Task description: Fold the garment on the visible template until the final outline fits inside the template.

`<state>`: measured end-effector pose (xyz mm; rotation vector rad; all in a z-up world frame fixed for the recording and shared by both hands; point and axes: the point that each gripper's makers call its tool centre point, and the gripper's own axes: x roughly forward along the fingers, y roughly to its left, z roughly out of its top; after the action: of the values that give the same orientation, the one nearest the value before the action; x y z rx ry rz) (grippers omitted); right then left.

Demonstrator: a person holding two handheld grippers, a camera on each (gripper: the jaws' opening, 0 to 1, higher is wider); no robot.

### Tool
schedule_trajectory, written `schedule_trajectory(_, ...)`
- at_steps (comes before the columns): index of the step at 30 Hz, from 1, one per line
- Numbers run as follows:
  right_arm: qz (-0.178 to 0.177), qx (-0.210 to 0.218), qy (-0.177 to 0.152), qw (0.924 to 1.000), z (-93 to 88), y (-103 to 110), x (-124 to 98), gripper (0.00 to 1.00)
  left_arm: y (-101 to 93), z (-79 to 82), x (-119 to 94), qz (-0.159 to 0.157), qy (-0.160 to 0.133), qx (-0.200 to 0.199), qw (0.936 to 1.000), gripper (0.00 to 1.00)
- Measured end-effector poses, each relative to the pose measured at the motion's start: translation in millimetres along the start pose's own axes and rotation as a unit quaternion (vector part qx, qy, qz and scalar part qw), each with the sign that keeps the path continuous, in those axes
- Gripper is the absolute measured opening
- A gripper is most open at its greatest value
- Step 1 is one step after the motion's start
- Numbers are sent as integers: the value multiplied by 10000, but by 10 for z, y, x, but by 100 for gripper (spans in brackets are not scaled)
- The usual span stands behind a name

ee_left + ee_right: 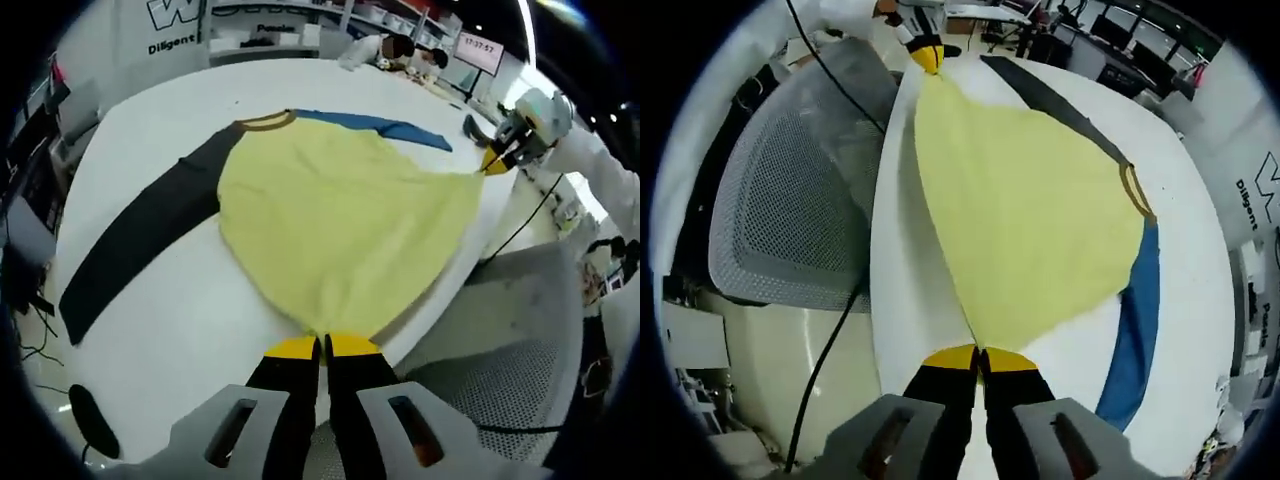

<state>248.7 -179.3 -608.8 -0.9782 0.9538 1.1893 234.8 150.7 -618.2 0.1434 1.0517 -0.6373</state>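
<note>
A: Where's the garment (340, 230) right now?

B: Spread on the white table (180, 330) — yellow body, one black sleeve (140, 240) out to one side, one blue sleeve (400, 128) to the other, collar (265, 122) at the far end in the left gripper view. The hem sits at the table's near edge.

A: And the grippers?

B: Each has a hem corner. The left gripper (322, 346) has its jaws pressed together on the yellow cloth at one corner; the right gripper (980, 356) is pinching the other corner the same way. In the left gripper view you can see the right one across the hem, and the fabric between them looks drawn fairly taut and lifted a little.

A: How far along is the folding, would you say?

B: Early, by my reading. No fold shows yet — both sleeves lie fully out and the body is at full length. I can't make out a template outline on the table, so I can't judge fit. Sleeves in and the body folded over all appear to be left.

A: Anything nearby?

B: A mesh chair (790, 200) just beside the table edge, with a cable (825, 370) hanging there.
</note>
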Motion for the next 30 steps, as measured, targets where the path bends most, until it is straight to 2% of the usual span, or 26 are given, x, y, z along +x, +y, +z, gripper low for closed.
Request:
schedule_trajectory(9,264,112,80,9996,-162,240,289,0,-85,-278,227,-135,480,12,9988,0)
schedule_trajectory(13,329,201,62,9992,-208,310,379,0,-80,-369,281,-62,646,114,9978,0)
schedule_trajectory(30,592,279,-55,9978,-143,562,582,0,82,-535,318,222,899,176,9955,0)
